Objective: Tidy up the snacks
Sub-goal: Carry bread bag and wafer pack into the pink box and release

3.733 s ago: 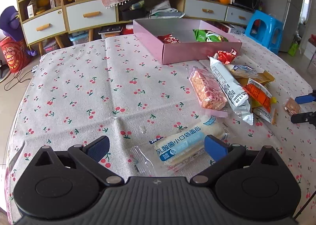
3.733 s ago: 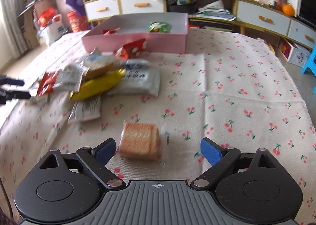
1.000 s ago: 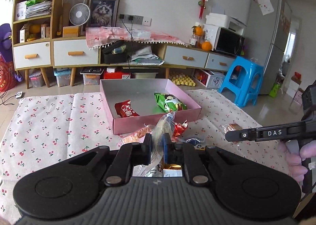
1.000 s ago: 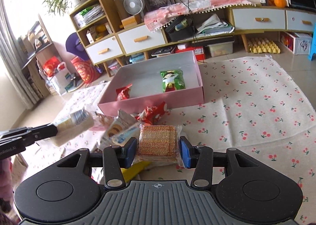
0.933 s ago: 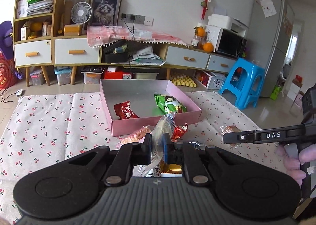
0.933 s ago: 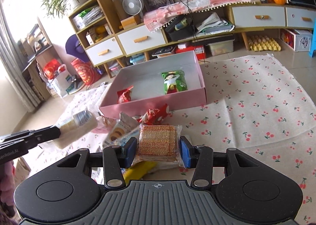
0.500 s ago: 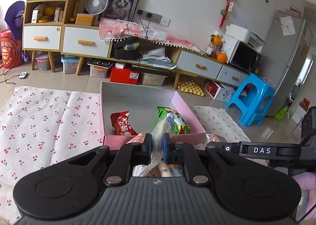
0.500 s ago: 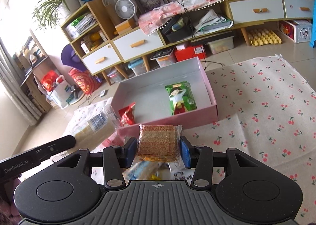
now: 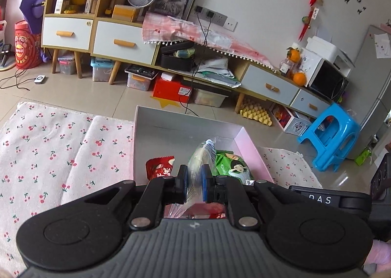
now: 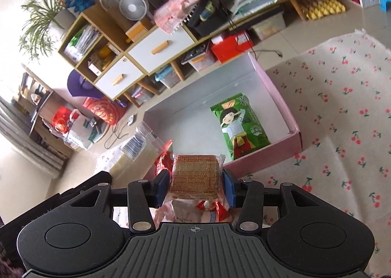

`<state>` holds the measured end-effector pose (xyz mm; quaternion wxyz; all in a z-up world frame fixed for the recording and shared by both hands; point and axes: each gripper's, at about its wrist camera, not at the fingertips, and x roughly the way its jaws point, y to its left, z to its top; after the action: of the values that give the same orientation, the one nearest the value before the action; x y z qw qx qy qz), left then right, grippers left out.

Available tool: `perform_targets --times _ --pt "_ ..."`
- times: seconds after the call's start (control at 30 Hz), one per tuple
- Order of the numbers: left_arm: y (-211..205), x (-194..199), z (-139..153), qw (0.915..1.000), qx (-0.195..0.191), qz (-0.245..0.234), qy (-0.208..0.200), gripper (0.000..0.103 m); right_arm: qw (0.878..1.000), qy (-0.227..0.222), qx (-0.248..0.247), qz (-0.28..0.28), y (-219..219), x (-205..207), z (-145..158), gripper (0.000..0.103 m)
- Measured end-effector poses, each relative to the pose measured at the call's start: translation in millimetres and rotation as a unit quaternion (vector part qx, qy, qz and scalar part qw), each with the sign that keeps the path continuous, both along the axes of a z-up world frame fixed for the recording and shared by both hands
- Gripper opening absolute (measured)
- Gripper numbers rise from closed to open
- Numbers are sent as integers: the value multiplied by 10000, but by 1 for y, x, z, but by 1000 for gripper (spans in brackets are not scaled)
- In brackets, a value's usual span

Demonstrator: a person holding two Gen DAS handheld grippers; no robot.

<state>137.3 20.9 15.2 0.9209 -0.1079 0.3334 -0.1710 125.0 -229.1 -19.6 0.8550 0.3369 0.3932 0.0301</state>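
My left gripper (image 9: pixel 194 186) is shut on the thin end of a clear-wrapped bread packet (image 9: pixel 201 155), held over the near edge of the pink box (image 9: pixel 251 146). The same bread packet (image 10: pixel 139 142) shows at the left of the right wrist view. My right gripper (image 10: pixel 195 186) is shut on a clear-wrapped stack of brown wafer biscuits (image 10: pixel 194 176), just short of the pink box (image 10: pixel 288 119). Inside the box lie a green snack bag (image 9: pixel 232 165) (image 10: pixel 238 124) and a red snack packet (image 9: pixel 160 168).
More snack packets (image 10: pixel 207 212) lie on the cherry-print cloth (image 10: pixel 342 107) under the right gripper. The cloth (image 9: pixel 48 151) spreads left of the box. Past the cloth are floor, a low cabinet (image 9: pixel 117 41) and a blue stool (image 9: pixel 330 136).
Both grippers have carried their packets forward toward the pink box, which now looks larger and nearer. Both views have rolled. The grips are unchanged.
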Motion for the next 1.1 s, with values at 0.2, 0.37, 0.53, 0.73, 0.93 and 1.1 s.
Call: perform_targets --times 0.2,0.37,0.53,0.73,0.93,1.1 --pt "-11 29 -11 9997 103 46 203 10 10000 0 26 23 -4 26 -15 44" --pt "-19 50 -24 9991 122 48 409 10 9995 -32 300 137 -7 47 -25 44" --pt "-26 61 -34 9984 296 69 483 10 9994 -58 305 172 -10 57 -36 44" --pt "-32 71 -33 9980 537 86 333 10 9990 -217 -234 315 -5 63 -34 44" --pt "-37 82 -33 9959 845 264 185 11 9981 -169 -536 256 -7 65 -41 44" --pt "-34 86 -36 9916 1133 571 265 13 9981 -159 -533 260 -9 65 -40 45"
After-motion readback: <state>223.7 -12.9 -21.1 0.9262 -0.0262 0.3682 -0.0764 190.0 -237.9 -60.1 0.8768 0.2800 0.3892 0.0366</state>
